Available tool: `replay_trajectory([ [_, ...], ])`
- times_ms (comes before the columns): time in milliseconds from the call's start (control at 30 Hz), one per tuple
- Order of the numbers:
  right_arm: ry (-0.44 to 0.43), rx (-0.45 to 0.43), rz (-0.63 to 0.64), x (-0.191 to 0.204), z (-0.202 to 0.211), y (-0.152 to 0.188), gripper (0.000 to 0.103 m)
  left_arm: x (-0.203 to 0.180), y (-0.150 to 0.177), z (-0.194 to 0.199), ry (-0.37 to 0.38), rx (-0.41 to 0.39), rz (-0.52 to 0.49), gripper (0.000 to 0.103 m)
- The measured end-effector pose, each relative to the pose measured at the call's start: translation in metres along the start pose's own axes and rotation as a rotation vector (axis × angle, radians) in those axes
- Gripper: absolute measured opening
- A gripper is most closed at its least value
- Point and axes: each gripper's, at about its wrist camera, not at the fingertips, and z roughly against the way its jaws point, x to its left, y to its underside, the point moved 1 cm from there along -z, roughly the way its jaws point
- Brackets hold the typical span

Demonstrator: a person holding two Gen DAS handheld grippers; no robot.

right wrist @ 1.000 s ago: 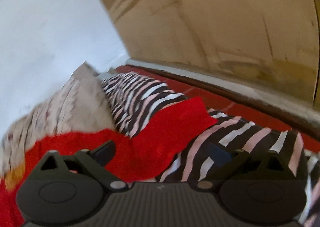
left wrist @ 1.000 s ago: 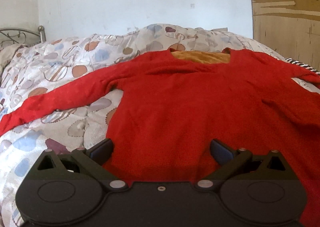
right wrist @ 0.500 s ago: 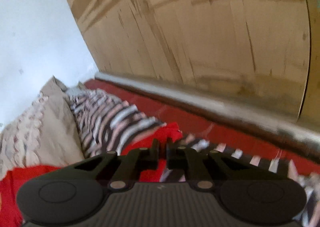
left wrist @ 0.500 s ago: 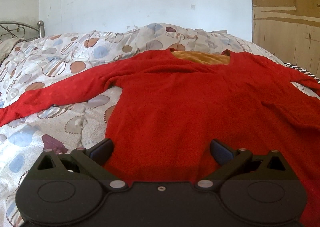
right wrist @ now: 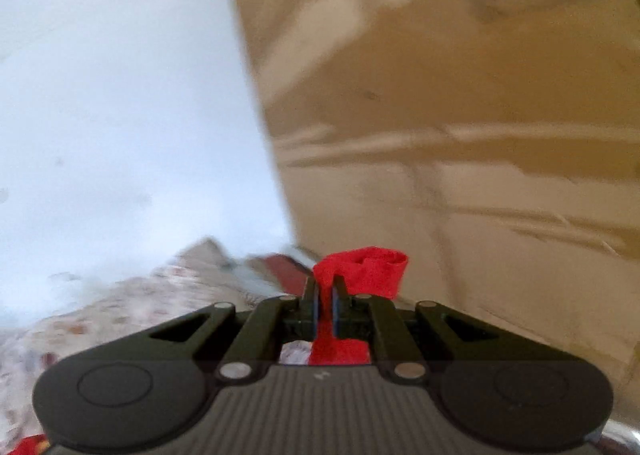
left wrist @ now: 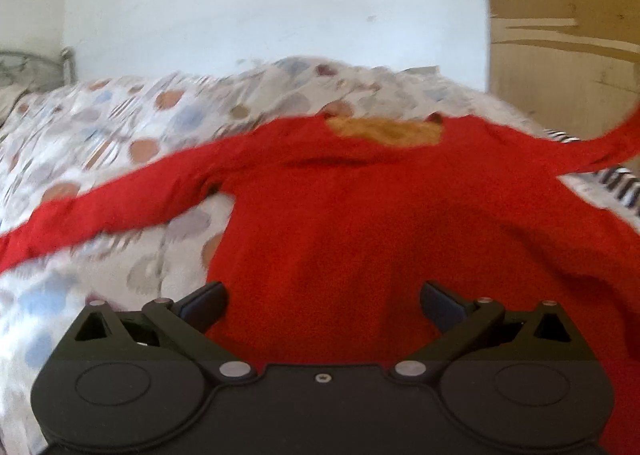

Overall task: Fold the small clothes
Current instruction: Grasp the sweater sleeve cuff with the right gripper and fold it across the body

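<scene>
Jaws on our right gripper (right wrist: 326, 289) stand nearly together, pinched on the red cuff of the sweater sleeve (right wrist: 366, 269); the cloth bunches just beyond the fingertips and runs back down between them; past it we see only a blurred white wall (right wrist: 120, 95) and brown board panelling (right wrist: 480, 115); jaws on our left gripper (left wrist: 323, 297) stand wide apart with nothing between them but the red sweater (left wrist: 380, 223) lying flat ahead on the patterned duvet (left wrist: 120, 127); its orange-lined neck (left wrist: 386, 131) sits straight beyond the gap; one sleeve stretches out past the left finger, the other lifts off the bed at far right, beyond the right finger
</scene>
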Motion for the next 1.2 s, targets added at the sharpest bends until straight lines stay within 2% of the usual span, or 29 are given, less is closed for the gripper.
replay_trajectory([
  [100, -0.123, -0.013, 0.089, 0.055, 0.009, -0.007, 0.007, 0.005, -0.014, 0.009, -0.02, -0.027, 0.01, 0.102],
  [233, -0.322, 0.004, 0.153, 0.125, 0.021, 0.002, 0.007, 0.029, -0.027, 0.017, -0.048, -0.02, 0.121, 0.102],
  [333, -0.46, 0.03, 0.173, 0.173, 0.029, 0.026, 0.007, 0.053, -0.027, 0.023, -0.07, -0.01, 0.219, 0.102],
  [467, -0.623, 0.115, 0.196, 0.231, 0.041, 0.086, 0.007, 0.085, -0.023, 0.032, -0.117, 0.002, 0.311, 0.102],
  [533, -0.67, 0.171, 0.23, 0.255, 0.045, 0.119, 0.007, 0.099, -0.019, 0.036, -0.142, 0.007, 0.339, 0.102],
  [633, -0.736, 0.304, 0.267, 0.276, 0.05, 0.174, 0.007, 0.117, -0.014, 0.041, -0.177, 0.011, 0.368, 0.102],
  [733, -0.745, 0.394, 0.358, 0.295, 0.068, 0.222, 0.007, 0.126, -0.005, 0.043, -0.218, 0.022, 0.371, 0.102],
  [833, -0.735, 0.446, 0.477, 0.291, 0.085, 0.254, 0.01, 0.125, 0.0, 0.04, -0.229, 0.041, 0.35, 0.102],
  [867, -0.741, 0.448, 0.494, 0.279, 0.096, 0.262, 0.013, 0.123, 0.0, 0.04, -0.229, 0.042, 0.342, 0.102],
  [900, -0.744, 0.449, 0.51, 0.273, 0.103, 0.264, 0.032, 0.121, -0.001, 0.038, -0.227, 0.042, 0.334, 0.102],
  [933, -0.746, 0.446, 0.517, 0.264, 0.108, 0.266, 0.06, 0.117, -0.002, 0.036, -0.222, 0.04, 0.327, 0.102],
  [1000, -0.73, 0.408, 0.513, 0.245, 0.117, 0.258, 0.08, 0.11, -0.006, 0.032, -0.203, 0.027, 0.32, 0.102],
  [1067, -0.695, 0.39, 0.516, 0.225, 0.119, 0.248, 0.084, 0.101, -0.011, 0.025, -0.168, 0.016, 0.324, 0.102],
  [1200, -0.577, 0.351, 0.513, 0.184, 0.109, 0.227, 0.101, 0.087, -0.026, 0.011, -0.071, -0.014, 0.378, 0.102],
])
